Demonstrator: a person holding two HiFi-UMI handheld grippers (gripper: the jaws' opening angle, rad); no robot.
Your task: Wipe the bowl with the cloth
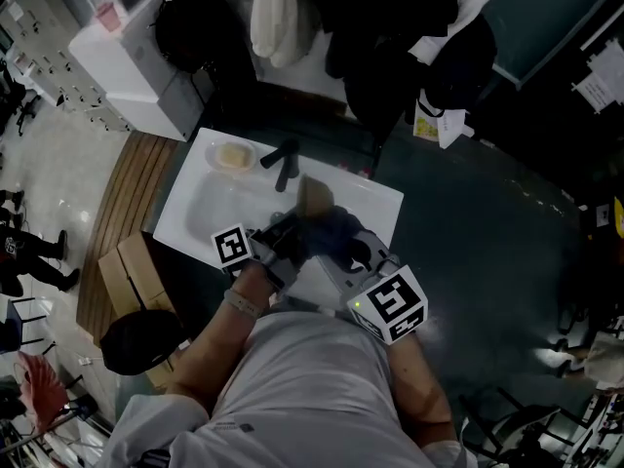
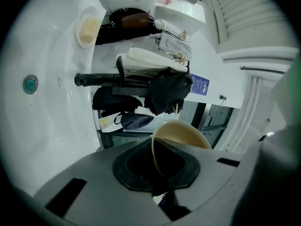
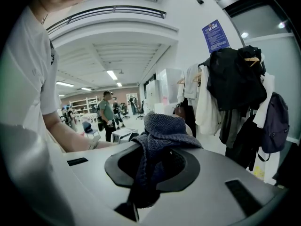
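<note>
Bowl and cloth held up over the sink, wipe not yet begun

Slip risk first. The left gripper (image 2: 159, 175) is clamped on just the rim of the tan bowl (image 2: 181, 136), which stands on edge. A firm push from the cloth could, I reckon, lever it round in the jaws or pop it free into the white sink (image 2: 47, 126) below. The right gripper (image 3: 141, 185) is pinched on a bunched blue-grey knitted cloth (image 3: 162, 128). With only a fold held, that cloth might drag out of the jaws on the first hard rub.

Now the pose. In the head view both forearms reach forward from the body, with the grippers close together over the sink's near edge. Their marker cubes face up, and the cloth is just beside the bowl. A black tap (image 2: 106, 79) and a dish holding something yellowish (image 2: 88, 28) sit well beyond the action.
</note>
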